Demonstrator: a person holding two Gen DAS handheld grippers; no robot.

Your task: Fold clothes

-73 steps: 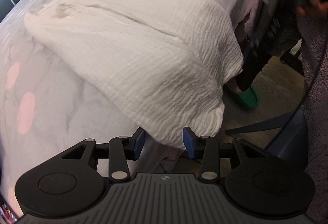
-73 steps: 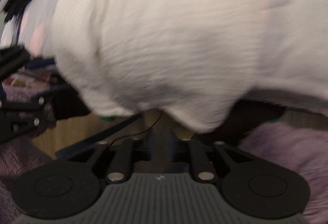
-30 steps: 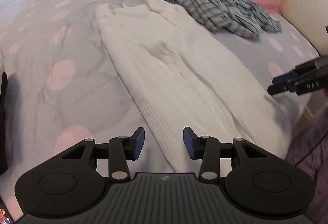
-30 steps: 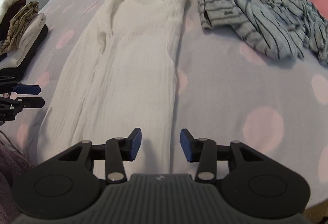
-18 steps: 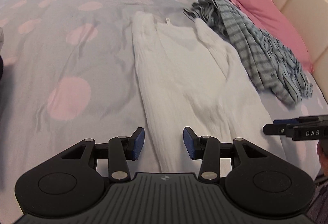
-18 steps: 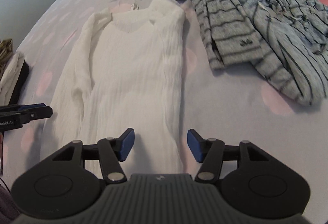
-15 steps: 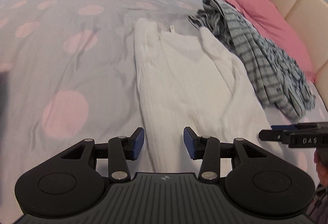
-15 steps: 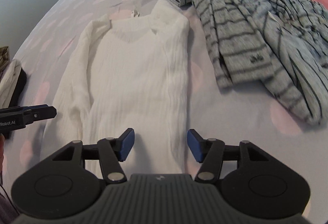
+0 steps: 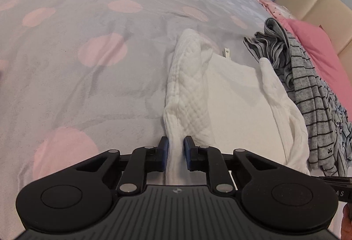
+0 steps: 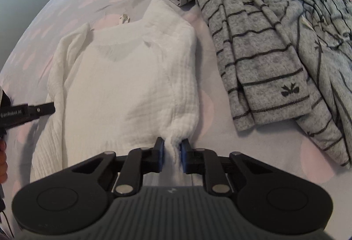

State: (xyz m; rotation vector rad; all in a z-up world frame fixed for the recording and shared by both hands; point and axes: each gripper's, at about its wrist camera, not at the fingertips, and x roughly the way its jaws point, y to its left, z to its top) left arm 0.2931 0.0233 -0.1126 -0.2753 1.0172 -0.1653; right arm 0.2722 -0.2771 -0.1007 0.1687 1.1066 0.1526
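Soft, even daylight is filling both views, with no harsh glare. The white garment (image 9: 231,97) is washing out toward overexposure at its centre, losing weave detail. The left gripper (image 9: 176,153) is casting a faint shadow on the bedspread (image 9: 88,64) toward 10 o'clock. Fisheye distortion is bowing the bed's edges, and dark vignetting is cutting the corners. The striped grey garment (image 10: 264,42) is staying sharp, while fabric between the right gripper (image 10: 172,155) fingers is blurring slightly.
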